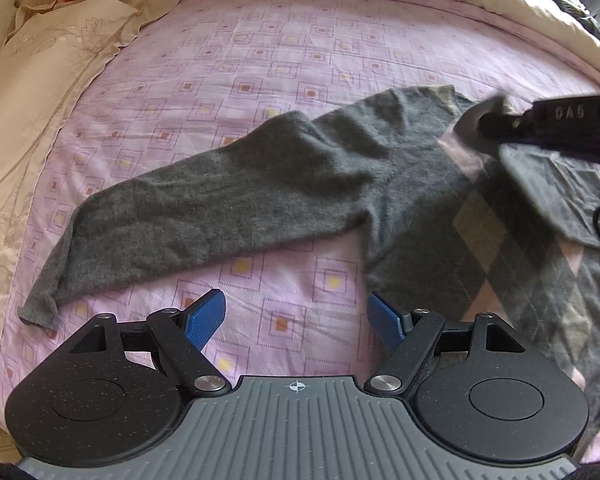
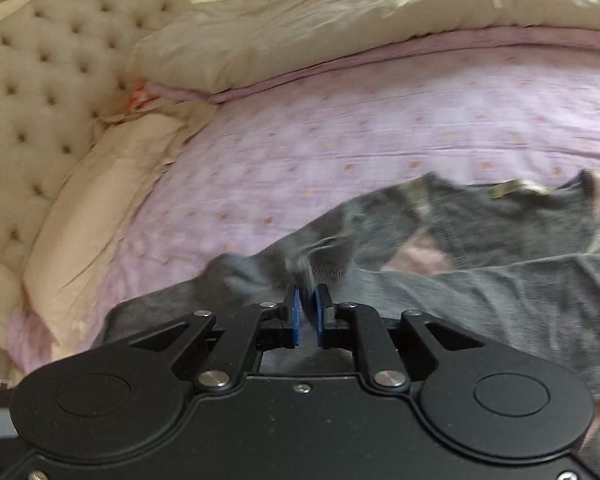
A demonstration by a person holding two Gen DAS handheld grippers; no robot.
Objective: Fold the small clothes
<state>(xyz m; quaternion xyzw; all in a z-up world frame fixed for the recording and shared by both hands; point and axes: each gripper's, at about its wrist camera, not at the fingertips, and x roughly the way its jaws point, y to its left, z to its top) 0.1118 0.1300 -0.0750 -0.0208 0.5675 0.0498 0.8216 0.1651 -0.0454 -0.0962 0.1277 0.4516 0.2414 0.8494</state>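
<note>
left gripper hovered just above the bedsheet, blue pads spread wide, nothing between them, sitting just on the near side of the grey sweater. sweater lay flat on the sheet, one long sleeve stretched out to the left of the body, cuff at the far left end, near the cream pillow. argyle front of the sweater, grey with pink and tan diamonds, was to the right of the sleeve. right gripper had its pads pressed nearly together, pinching a bunched fold of the sweater's knit, ribbed edge sticking up past the pads. in the left wrist view the right gripper's black body came in from the right over the sweater's upper part, fabric lifted at its tip, blurred. second sleeve lay across the sweater body, right of the pinch. neckline with a small tag was beyond that. past the sweater, bare pink sheet with square print, then a cream duvet rolled up along the far edge. tufted cream headboard was left of the sweater, behind the pillow.
</note>
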